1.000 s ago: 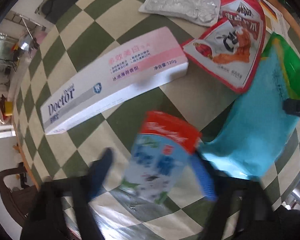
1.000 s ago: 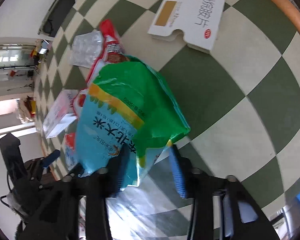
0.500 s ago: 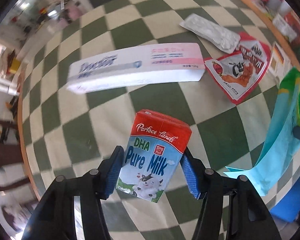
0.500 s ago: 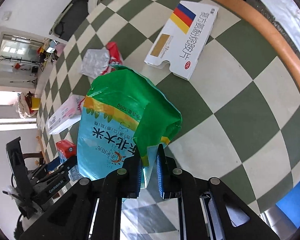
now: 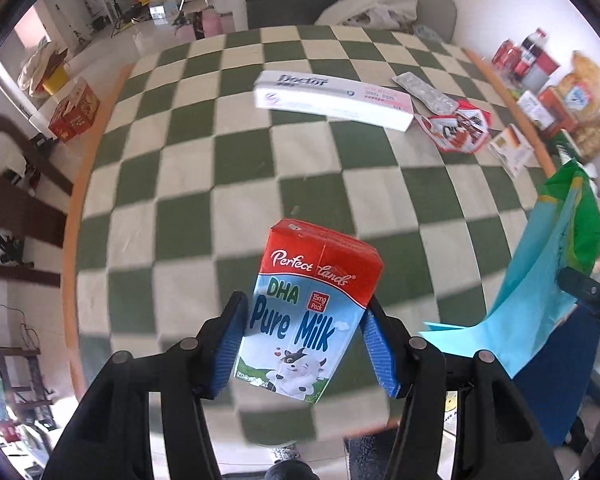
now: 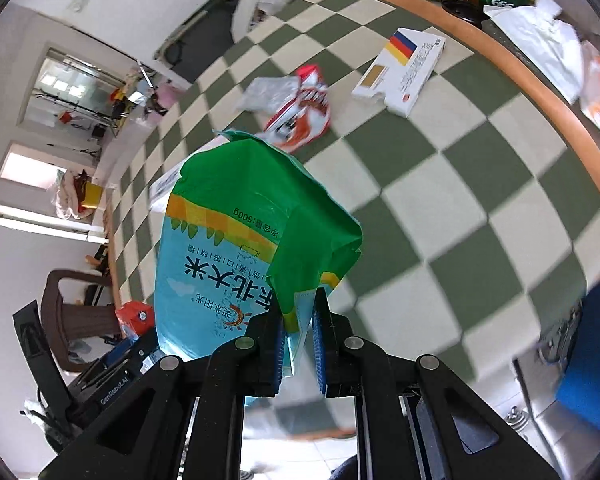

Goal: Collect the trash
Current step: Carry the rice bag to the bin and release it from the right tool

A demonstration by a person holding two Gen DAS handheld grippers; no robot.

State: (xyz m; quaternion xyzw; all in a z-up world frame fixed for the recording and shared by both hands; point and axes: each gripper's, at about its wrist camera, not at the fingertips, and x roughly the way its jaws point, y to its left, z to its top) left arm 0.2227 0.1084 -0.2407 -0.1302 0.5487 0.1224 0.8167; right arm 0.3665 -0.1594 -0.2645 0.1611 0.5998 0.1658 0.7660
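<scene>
My left gripper [image 5: 306, 342] is shut on a red, white and blue milk carton [image 5: 312, 316] and holds it upright above the green-checked table [image 5: 260, 184]. My right gripper [image 6: 298, 350] is shut on the lower edge of a blue and green rice bag [image 6: 240, 248], lifted off the table; the bag also shows in the left wrist view [image 5: 548, 276]. The carton's red top [image 6: 134, 316] shows at the left of the right wrist view.
On the table lie a long white toothpaste box [image 5: 332, 96], a silver blister pack [image 5: 426, 92], a red snack wrapper [image 5: 458, 126] and a white medicine box [image 6: 404, 72]. Groceries crowd a shelf beyond the table's orange rim [image 6: 540, 92]. A dark chair [image 6: 76, 320] stands left.
Both grippers have risen and pulled back from the table. The left one closed on the milk carton and lifted it; the right one closed on the rice bag and lifted it.
</scene>
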